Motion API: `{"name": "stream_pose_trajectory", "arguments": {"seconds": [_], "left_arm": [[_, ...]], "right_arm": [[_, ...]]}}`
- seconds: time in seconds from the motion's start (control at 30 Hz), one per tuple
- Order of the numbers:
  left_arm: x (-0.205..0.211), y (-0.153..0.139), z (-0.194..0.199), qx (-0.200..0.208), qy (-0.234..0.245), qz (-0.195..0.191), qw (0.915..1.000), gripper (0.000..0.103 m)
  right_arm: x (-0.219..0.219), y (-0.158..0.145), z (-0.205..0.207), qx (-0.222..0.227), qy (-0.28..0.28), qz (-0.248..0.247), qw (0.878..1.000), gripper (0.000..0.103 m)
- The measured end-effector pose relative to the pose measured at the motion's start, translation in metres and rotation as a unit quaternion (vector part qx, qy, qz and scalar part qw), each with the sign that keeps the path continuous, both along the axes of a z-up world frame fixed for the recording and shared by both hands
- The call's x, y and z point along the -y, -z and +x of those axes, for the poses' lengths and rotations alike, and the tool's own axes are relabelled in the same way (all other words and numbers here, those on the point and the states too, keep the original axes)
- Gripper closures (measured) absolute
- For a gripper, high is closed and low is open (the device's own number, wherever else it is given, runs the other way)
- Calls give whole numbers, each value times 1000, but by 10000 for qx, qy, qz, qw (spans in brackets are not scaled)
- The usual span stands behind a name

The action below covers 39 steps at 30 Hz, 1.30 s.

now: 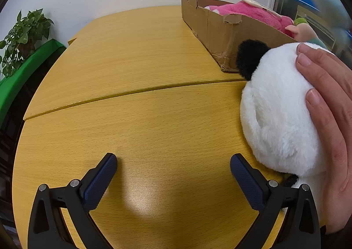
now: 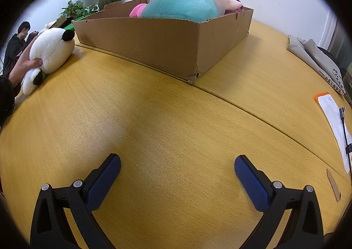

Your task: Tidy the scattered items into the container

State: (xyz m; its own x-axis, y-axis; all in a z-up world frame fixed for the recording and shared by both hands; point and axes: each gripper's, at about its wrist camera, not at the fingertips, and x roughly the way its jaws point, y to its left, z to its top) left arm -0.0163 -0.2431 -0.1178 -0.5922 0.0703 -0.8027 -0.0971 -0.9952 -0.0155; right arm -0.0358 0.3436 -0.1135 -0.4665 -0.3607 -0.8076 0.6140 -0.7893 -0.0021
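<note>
A white plush panda (image 1: 279, 117) with a black ear lies on the wooden table at the right of the left wrist view, and a bare hand (image 1: 330, 121) rests on it. It shows far left in the right wrist view (image 2: 51, 49). The cardboard box (image 1: 220, 35) behind it holds a pink plush (image 1: 248, 10); in the right wrist view the box (image 2: 167, 44) also holds a teal and pink plush (image 2: 184, 5). My left gripper (image 1: 173, 161) is open and empty, just left of the panda. My right gripper (image 2: 177, 163) is open and empty over bare table.
A potted plant (image 1: 24, 35) on a green ledge stands at the far left. A folded cloth bag (image 2: 316, 60), an orange and white pack (image 2: 332, 121) and a cable lie at the right table edge. A person (image 2: 16, 44) sits in the background.
</note>
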Motion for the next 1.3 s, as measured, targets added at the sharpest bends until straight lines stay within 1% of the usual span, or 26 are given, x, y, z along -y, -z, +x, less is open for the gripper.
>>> {"name": "stream_pose_trajectory", "arguments": {"seconds": [1.3], "left_arm": [[0, 0, 0, -1, -1, -2, 10000, 0]], "right_arm": [[0, 0, -3, -6, -11, 3, 10000, 0]]}}
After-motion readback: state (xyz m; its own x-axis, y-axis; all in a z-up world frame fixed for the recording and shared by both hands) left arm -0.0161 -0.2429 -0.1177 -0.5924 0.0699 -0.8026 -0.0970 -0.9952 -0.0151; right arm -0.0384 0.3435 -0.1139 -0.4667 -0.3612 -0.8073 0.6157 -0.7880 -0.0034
